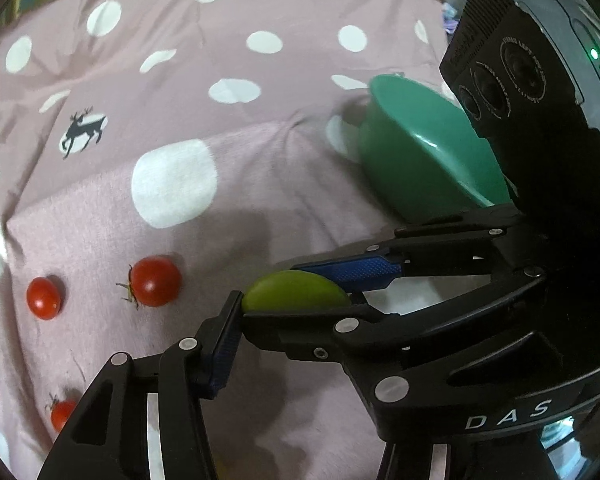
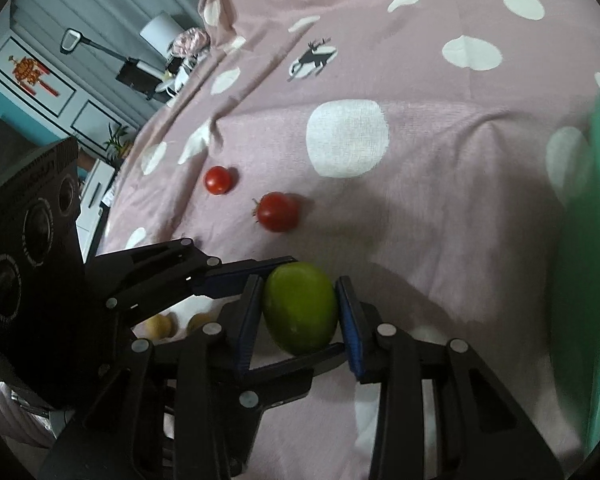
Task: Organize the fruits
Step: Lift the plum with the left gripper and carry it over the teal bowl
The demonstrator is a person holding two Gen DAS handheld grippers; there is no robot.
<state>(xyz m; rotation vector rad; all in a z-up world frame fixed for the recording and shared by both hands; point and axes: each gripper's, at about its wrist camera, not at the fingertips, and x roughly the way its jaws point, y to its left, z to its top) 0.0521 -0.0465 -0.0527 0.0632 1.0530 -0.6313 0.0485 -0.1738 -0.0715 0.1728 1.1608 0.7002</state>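
Student: Position of the green fruit (image 2: 300, 312), as seen along the right gripper (image 2: 299, 304): how is it to be read?

Tutor: Fruit is shown square between the two blue pads (image 2: 245, 322) of the right gripper. Both pads are pressed to its sides, so these jaws are clamped on it at their forward end, over the dotted pink cloth (image 1: 260, 184).

Student: Is the left gripper (image 1: 292, 300) clamped as well?

Tutor: That cannot be told. It is brought in crosswise. In its own view one fingertip (image 1: 236, 304) is seen at the fruit's end, while the other finger is hidden behind the right gripper. From the right wrist, one left finger is seen at the far side of the fruit and the other along its near side, so the fruit is enclosed on all four sides.

Student: And the surroundings?

Tutor: Three cherry tomatoes (image 1: 155, 281) are scattered on the cloth to the left of the fruit in the left-wrist view, well apart from it. A green bowl (image 1: 412, 152) is set beyond it to the right. Two small tan fruits (image 2: 160, 326) are glimpsed under the left gripper.
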